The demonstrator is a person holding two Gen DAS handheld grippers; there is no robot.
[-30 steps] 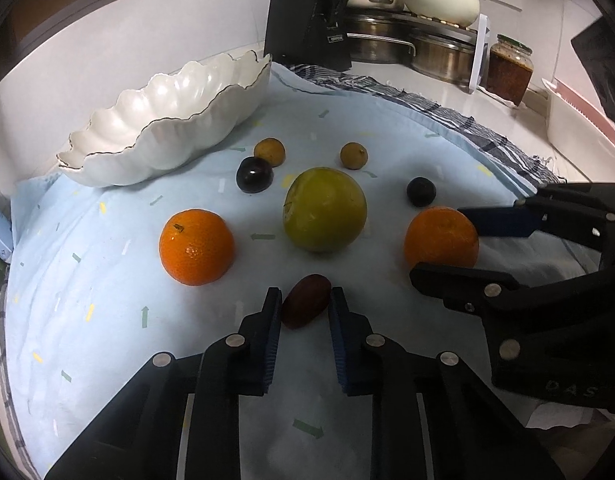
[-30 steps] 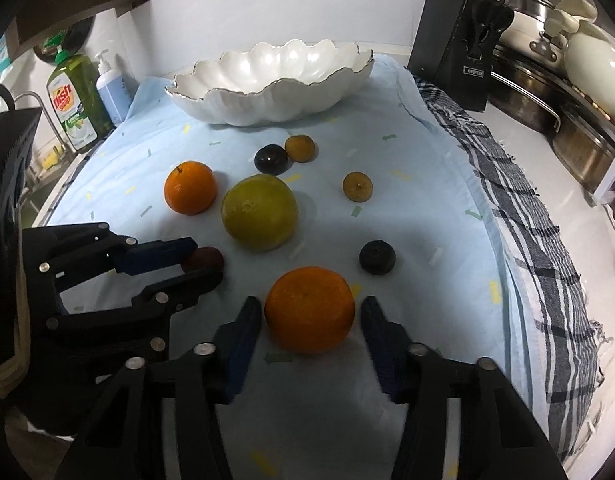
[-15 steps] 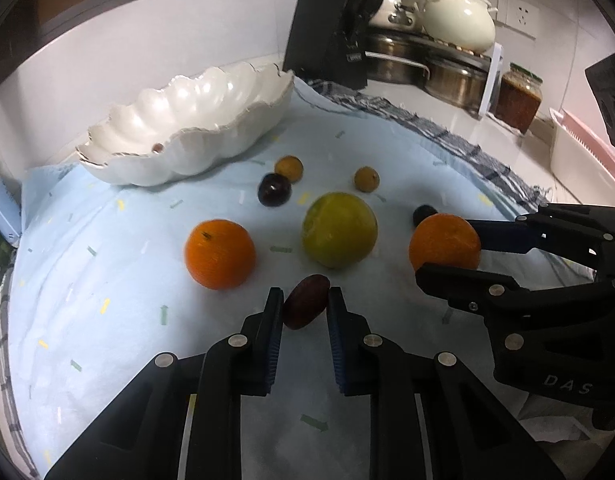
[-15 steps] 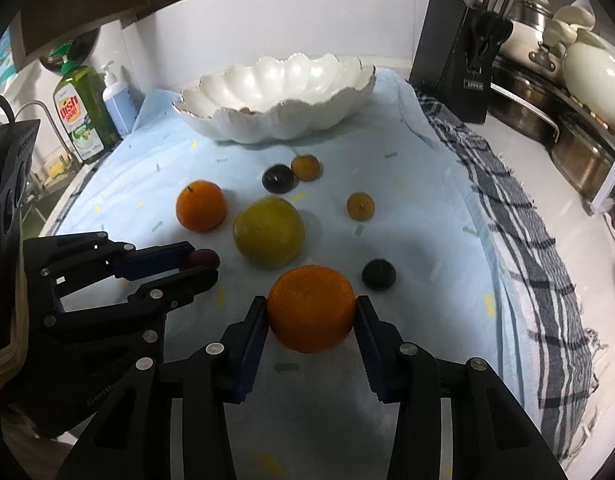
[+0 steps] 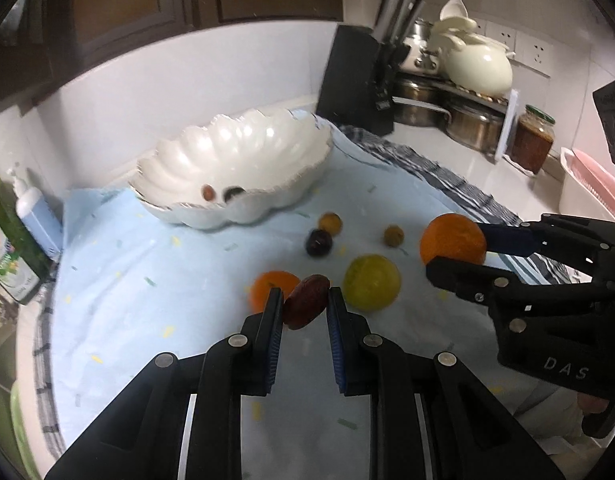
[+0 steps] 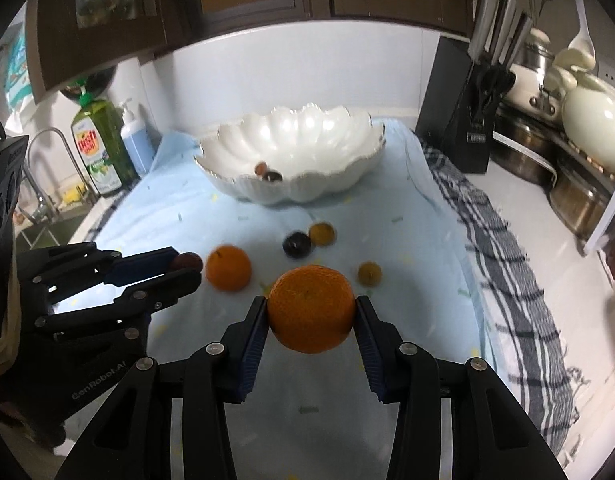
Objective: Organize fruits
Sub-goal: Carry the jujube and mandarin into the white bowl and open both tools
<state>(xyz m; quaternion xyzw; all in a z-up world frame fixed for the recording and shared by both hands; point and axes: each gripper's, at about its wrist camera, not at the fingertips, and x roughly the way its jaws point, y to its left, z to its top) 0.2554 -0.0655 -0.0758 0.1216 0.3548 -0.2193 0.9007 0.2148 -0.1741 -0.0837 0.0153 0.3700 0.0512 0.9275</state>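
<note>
**Both tongs loaded and clear of the cloth, bowl ahead**

Left wrist view: your left tongs (image 5: 305,306) pinch a dark red date (image 5: 306,306) between the blue pads, gripped across its narrow middle so the long fruit sits slanted and cannot roll out. It hangs above the blue cloth (image 5: 147,320), with a loose orange (image 5: 269,286) just beyond the left pad and a yellow-green fruit (image 5: 372,282) just beyond the right pad. Off to the right, your right tongs (image 5: 455,258) clamp a second orange (image 5: 453,244). Farther ahead and to the left stands the white scalloped bowl (image 5: 267,200), already holding two small fruits, which is likely why both loads point that way. A dark plum (image 5: 318,242) and two small yellow-brown fruits lie between the tongs and the bowl.

Right wrist view: your right tongs (image 6: 311,312) hold the orange (image 6: 310,308) at its widest part, pads pressed flat on either side, so the round fruit stays centred and off the surface. The bowl (image 6: 307,196) lies straight ahead, well apart. To the left, the left tongs (image 6: 185,268) are nearly pressed together on the date (image 6: 188,261). The loose orange (image 6: 228,267) sits just beyond them, and the plum (image 6: 296,244) ahead.
</note>
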